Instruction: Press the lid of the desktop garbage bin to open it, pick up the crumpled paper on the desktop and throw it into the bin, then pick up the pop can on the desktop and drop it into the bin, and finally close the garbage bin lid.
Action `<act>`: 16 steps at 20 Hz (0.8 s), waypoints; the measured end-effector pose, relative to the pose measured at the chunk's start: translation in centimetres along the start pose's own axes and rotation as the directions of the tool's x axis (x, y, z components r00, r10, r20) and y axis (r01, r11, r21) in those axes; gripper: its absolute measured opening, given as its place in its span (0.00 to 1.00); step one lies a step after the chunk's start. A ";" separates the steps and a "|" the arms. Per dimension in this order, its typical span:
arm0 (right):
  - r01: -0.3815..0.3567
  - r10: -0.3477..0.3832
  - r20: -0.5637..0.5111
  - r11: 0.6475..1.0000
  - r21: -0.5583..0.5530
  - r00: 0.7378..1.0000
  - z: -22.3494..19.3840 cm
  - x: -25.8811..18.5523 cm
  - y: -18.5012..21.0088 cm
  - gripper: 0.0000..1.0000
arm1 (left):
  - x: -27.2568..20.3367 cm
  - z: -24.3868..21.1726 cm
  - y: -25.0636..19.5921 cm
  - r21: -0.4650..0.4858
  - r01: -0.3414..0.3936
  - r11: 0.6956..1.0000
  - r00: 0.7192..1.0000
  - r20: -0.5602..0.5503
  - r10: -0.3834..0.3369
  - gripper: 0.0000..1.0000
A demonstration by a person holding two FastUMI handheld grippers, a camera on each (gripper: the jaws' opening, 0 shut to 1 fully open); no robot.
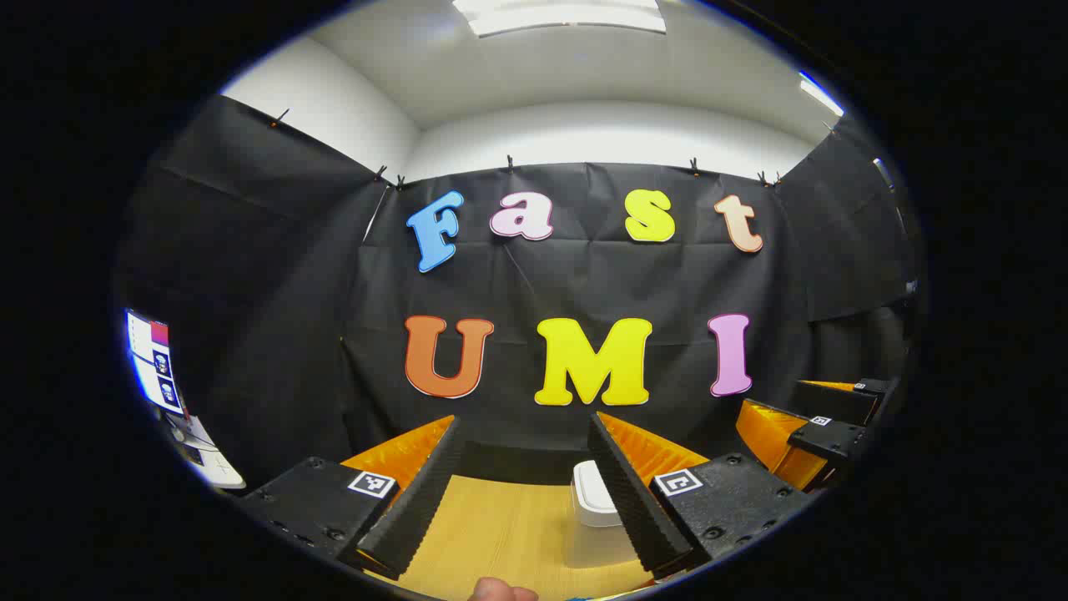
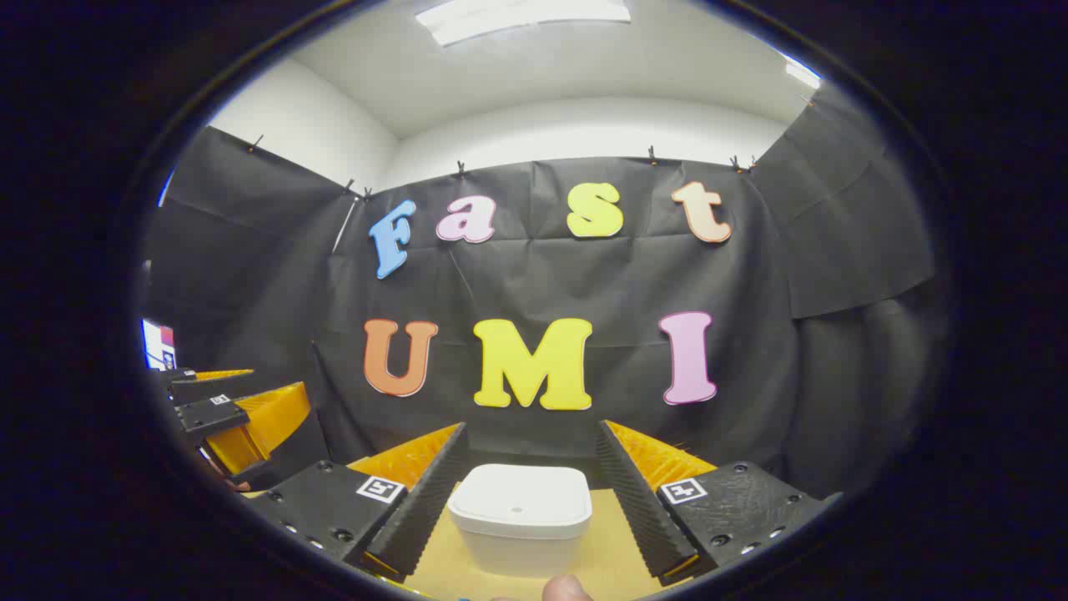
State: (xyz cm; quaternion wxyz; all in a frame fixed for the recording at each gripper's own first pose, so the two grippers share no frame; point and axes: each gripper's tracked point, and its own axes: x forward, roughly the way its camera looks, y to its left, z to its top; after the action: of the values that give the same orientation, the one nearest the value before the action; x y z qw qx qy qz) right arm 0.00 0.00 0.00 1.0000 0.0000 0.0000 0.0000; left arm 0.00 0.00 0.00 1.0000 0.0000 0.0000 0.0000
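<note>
Bin (image 2: 519, 516) sits dead ahead of me in the right gripper view, a white desktop garbage bin with rounded corners and its lid down, resting on the wooden desktop (image 2: 613, 551). It stands between the two fingers of my right gripper (image 2: 527, 492), which are spread wide with nothing clamped; neither finger touches it that I can tell, and the bin looks a little beyond the tips. A small dot marks the lid's middle, and I can read no brand or writing on the bin. In the left gripper view, my left gripper (image 1: 524, 484) is likewise spread apart and holding nothing, with bare desktop (image 1: 501, 534) between the fingers. The same bin (image 1: 594, 511) shows there close against the inner face of the finger on the right of that view, partly hidden behind it, so I cannot tell if they touch. Each gripper carries small square black-and-white marker tags (image 1: 371, 483) on its body; they are patterns, not text. The other gripper shows at the edge of each view: the right one (image 1: 822, 430) far right in the left gripper view, the left one (image 2: 225, 413) far left in the right gripper view. A fingertip (image 2: 567, 588) of the holding hand peeks in at the bottom edge. A lit screen (image 1: 154, 359) stands at far left, too small to make out.
</note>
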 end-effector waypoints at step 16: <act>-0.046 0.046 -0.037 0.999 -0.004 0.998 -0.7 1.3 2.8 0.95 | 0.9 -1.7 2.0 0.008 -0.041 0.999 0.997 -0.059 0.042 0.96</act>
State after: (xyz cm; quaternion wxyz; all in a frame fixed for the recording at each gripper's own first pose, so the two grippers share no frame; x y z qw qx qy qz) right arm 1.33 2.83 -0.72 0.9996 -0.0026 0.0183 0.0228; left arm 0.90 1.98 -1.72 0.9993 0.0035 0.0295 0.0208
